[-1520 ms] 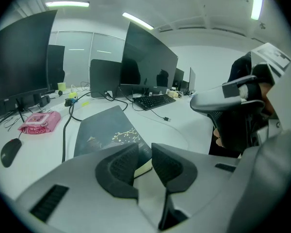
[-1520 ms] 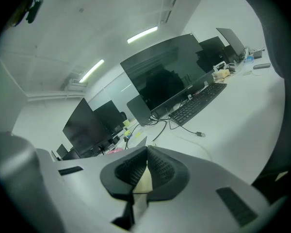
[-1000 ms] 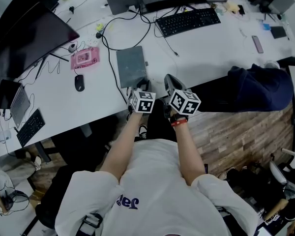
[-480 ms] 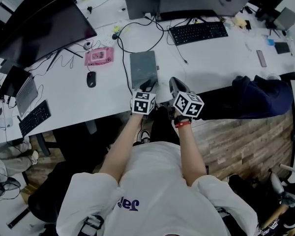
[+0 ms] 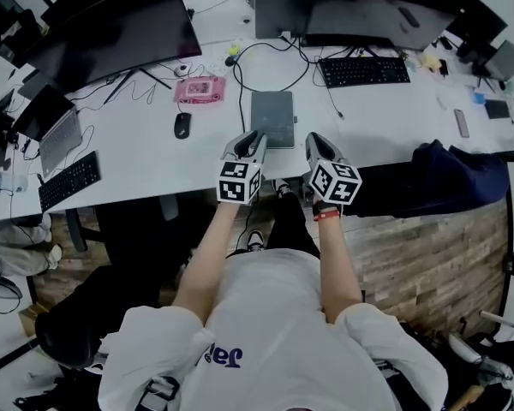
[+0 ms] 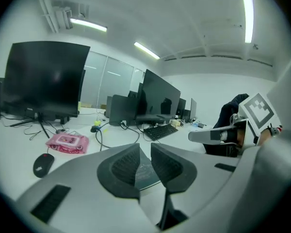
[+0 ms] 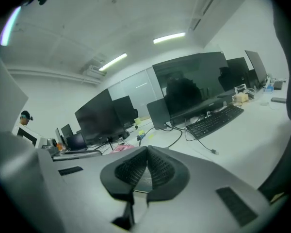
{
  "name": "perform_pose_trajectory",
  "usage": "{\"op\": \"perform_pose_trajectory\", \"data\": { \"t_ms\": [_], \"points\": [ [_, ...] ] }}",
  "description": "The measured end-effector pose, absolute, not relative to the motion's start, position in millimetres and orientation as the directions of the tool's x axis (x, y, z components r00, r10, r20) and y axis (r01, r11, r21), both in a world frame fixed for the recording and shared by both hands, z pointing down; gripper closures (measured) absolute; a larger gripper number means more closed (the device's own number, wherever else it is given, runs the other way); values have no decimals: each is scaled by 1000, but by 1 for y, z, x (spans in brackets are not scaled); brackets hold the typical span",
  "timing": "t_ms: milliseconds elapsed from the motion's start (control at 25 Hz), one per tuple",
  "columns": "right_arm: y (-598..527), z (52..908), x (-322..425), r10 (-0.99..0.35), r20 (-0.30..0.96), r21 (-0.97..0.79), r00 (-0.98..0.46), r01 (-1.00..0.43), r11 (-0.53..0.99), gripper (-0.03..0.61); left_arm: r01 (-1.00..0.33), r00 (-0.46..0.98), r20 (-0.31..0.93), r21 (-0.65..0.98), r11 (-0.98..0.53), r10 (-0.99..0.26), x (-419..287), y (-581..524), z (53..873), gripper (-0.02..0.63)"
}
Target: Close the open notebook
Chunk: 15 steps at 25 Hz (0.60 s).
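Notebook (image 5: 272, 118) is lying apparently shut on the counter (image 5: 137, 161), just on the far side of both grippers. Left gripper (image 5: 254, 137) is closing, narrow and empty; right gripper (image 5: 312, 140) is pinching nothing. Keeping both clear of the cover seems best.

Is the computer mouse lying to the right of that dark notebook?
No, in the head view the mouse lies left of the notebook.
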State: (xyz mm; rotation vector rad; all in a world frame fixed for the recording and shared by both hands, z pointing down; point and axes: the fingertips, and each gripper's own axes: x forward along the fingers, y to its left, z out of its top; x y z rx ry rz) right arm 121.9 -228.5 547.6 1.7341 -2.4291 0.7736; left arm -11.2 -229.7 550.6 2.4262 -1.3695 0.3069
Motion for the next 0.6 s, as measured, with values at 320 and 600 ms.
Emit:
{"op": "perform_pose_trajectory", "data": {
  "t_ms": [320, 600],
  "points": [
    [-204, 514, 100, -883, 259, -338, -392, -893, 297, 565, -893, 447, 252, 170, -416, -858, -61, -204, 507, 571],
    [-189, 489, 94, -895, 222, -282, -388, -904, 322, 565, -901, 431, 208, 153, -406, -878, -75, -192, 484, 589]
  ]
}}
